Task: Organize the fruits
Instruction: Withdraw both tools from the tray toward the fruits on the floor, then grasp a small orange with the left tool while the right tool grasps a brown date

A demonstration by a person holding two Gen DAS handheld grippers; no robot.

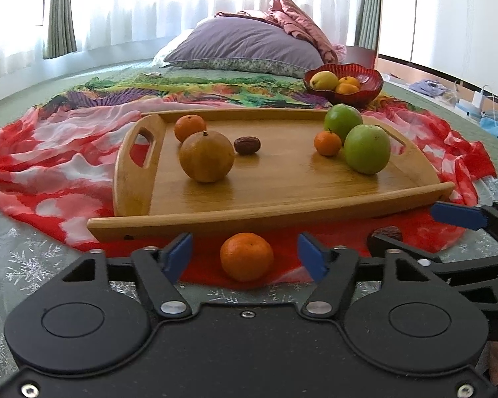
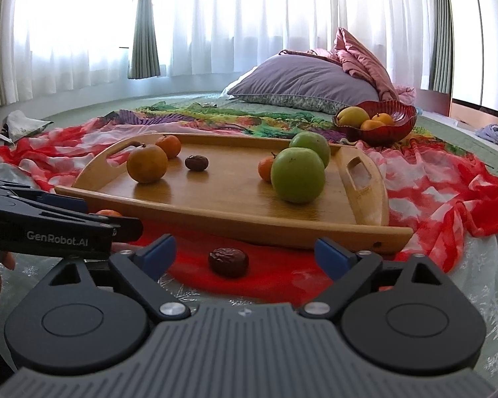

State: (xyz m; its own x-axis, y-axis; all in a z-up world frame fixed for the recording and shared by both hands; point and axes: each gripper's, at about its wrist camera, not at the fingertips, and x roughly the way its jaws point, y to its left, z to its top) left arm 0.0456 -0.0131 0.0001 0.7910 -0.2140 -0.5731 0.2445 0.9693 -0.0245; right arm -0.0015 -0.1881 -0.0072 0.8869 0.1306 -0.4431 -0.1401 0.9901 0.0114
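A tangerine (image 1: pixel 246 257) lies on the red cloth in front of the wooden tray (image 1: pixel 249 222), between the blue pads of my left gripper (image 1: pixel 245 252); gaps show on both sides, so the gripper is open. A dark dried date (image 2: pixel 228 262) lies on the same cloth between the pads of my right gripper (image 2: pixel 245 253), which is wide open and not touching it. On the tray sit a brownish round fruit (image 1: pixel 206 157), a tangerine (image 1: pixel 190 127), a date (image 1: pixel 246 145), a small tangerine (image 1: pixel 328 143) and two green apples (image 1: pixel 367 149). The two grippers are side by side.
A red glass bowl (image 1: pixel 368 94) holding a yellow fruit and oranges stands beyond the tray's far right corner. A purple pillow (image 1: pixel 249 46) and pink bedding lie behind. The patterned cloth (image 1: pixel 49 165) spreads over the bed, with curtained windows at the back.
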